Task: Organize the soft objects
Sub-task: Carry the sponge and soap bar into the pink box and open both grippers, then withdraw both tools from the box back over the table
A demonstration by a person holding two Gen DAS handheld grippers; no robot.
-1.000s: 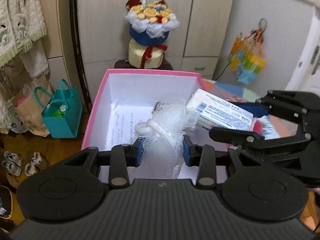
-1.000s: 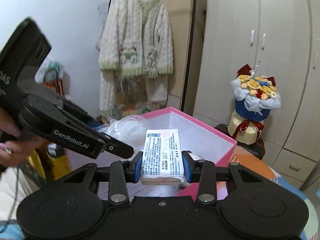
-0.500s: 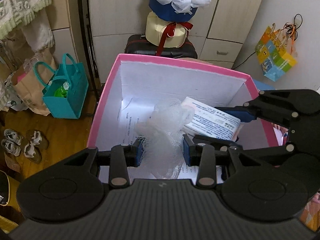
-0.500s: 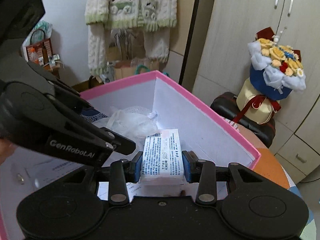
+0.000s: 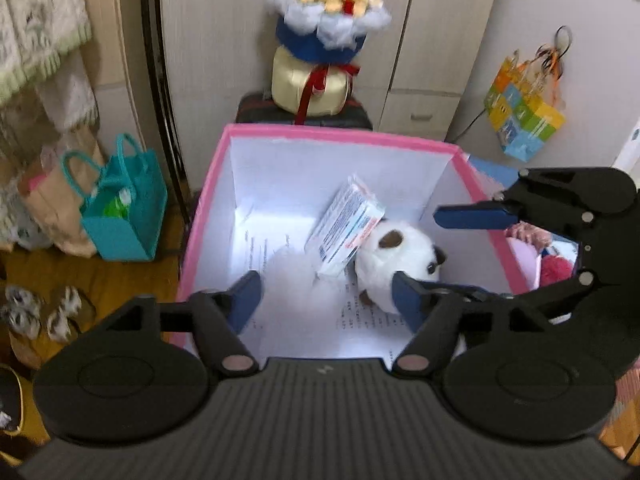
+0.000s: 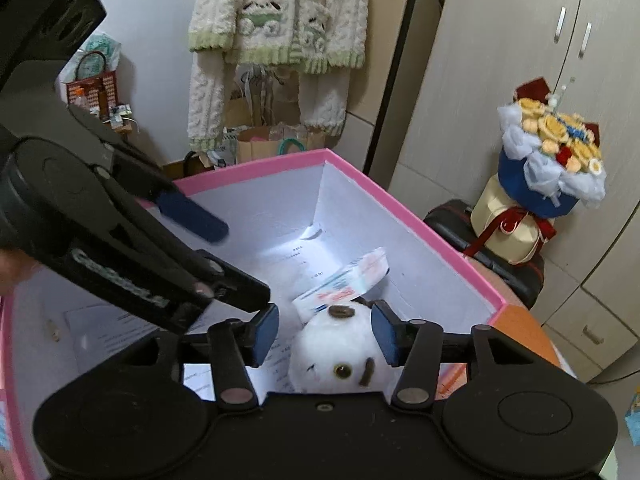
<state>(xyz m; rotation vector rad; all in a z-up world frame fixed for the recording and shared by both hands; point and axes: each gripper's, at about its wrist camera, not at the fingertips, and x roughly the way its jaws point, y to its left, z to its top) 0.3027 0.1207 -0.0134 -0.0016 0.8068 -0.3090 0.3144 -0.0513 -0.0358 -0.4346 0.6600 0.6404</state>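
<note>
Blurring into the pink box (image 5: 208,216) floor, the white mesh puff (image 5: 294,276) lies beneath both released, just-opened claws.

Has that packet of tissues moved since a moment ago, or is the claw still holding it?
Yes. The tissue packet has dropped from the right gripper, whose jaws have just been opening, and now leans on the plush toy inside the pink box.

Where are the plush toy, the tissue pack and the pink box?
plush toy (image 6: 340,344): right wrist view, its white head.
tissue pack (image 5: 346,226): left wrist view, its printed face.
pink box (image 5: 340,136): left wrist view, far rim.
</note>
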